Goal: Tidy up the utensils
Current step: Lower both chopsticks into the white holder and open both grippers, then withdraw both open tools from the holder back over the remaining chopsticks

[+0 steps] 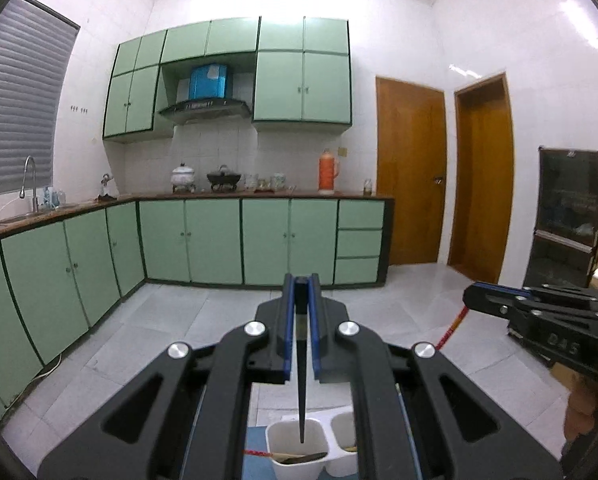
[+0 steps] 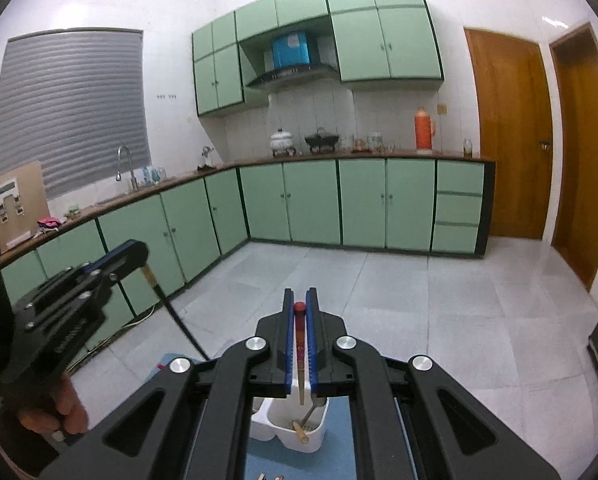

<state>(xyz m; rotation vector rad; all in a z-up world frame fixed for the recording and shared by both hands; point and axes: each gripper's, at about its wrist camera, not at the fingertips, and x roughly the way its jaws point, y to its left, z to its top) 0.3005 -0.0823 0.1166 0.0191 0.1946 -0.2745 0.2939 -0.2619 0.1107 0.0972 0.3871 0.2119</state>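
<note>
My left gripper (image 1: 301,280) is shut on a black pointed chopstick (image 1: 301,380). Its tip hangs over the left compartment of a white utensil holder (image 1: 277,434). My right gripper (image 2: 300,294) is shut on a red-topped chopstick (image 2: 300,344), whose wooden end points down at the same holder (image 2: 271,416). A spoon (image 2: 313,410) and a wooden stick (image 2: 299,430) lie in the holder. Each view shows the other hand: the right gripper (image 1: 469,298) with its red chopstick (image 1: 453,326) at the right, and the left gripper (image 2: 139,254) with the black chopstick (image 2: 171,312) at the left.
The holder stands on a blue mat (image 2: 339,440). Ahead lie a pale tiled floor (image 1: 203,320) and green kitchen cabinets (image 1: 215,240) under a brown counter with pots and an orange flask (image 1: 328,172). Two wooden doors (image 1: 411,172) are on the right.
</note>
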